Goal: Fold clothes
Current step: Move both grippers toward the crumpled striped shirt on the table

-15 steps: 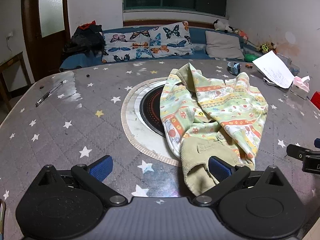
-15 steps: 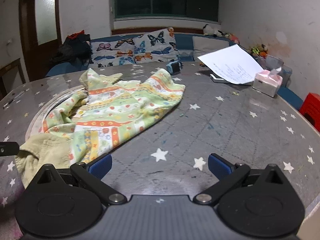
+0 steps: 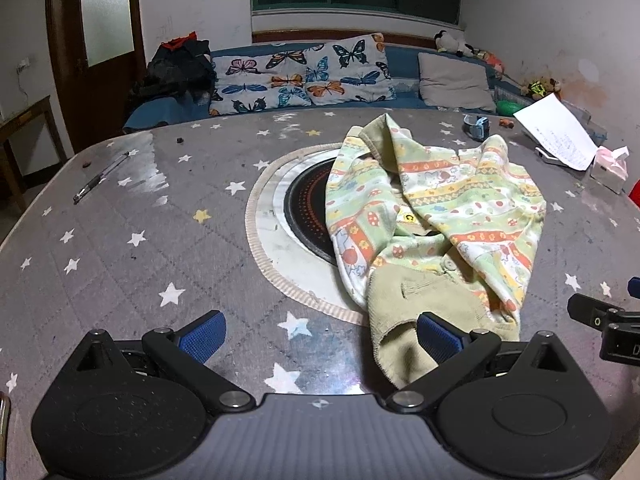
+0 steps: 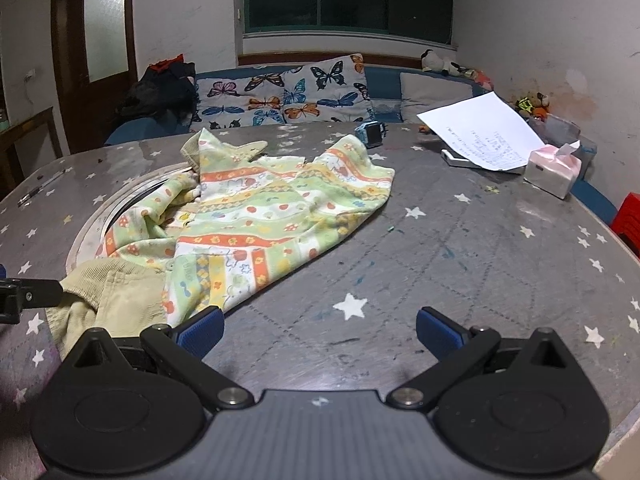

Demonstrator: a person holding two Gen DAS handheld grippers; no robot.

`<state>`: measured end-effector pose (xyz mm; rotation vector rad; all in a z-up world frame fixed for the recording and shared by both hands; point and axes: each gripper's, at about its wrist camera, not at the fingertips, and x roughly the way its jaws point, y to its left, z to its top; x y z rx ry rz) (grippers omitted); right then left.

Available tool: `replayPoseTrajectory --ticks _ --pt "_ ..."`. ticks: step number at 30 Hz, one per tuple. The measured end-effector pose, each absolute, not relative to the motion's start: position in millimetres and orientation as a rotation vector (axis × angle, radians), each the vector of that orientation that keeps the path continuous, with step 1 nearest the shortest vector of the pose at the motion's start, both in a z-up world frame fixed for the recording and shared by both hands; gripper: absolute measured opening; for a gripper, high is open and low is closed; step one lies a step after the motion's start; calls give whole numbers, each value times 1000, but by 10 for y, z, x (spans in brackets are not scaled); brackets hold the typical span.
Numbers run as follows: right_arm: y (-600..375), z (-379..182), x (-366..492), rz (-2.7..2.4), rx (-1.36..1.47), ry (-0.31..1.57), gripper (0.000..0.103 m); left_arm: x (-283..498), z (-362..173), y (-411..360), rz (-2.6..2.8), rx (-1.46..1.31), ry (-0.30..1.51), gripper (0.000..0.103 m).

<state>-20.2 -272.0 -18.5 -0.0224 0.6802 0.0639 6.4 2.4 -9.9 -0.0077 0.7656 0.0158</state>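
A crumpled child's garment [image 3: 440, 216] [image 4: 256, 220], pale green with orange and yellow printed bands and a beige corduroy lining, lies on the grey star-patterned table cover [image 3: 160, 240] [image 4: 480, 248]. It partly covers a round black hob [image 3: 308, 212] set in the table. My left gripper [image 3: 320, 338] stands open just short of the garment's near beige cuff, its right pad against that cuff's edge. My right gripper [image 4: 318, 330] is open too, over bare cover to the right of the garment, its left pad near the hem. Nothing is held.
A pen [image 3: 102, 176] lies at the far left. A blue watch [image 4: 374, 134], a paper sheet [image 4: 480, 132] on a clipboard and a pink tissue pack [image 4: 554, 170] sit at the far right. Behind the table is a bench with butterfly cushions [image 3: 304, 76].
Both views look much the same as before; the grippers have shifted only slightly and the garment lies as it did.
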Motion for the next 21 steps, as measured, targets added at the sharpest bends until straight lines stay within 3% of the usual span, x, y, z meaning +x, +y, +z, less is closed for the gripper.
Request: replayPoseTrajectory --ticks 21 --pt "-2594 -87 -44 137 -66 653 103 256 -163 135 48 -1 812 103"
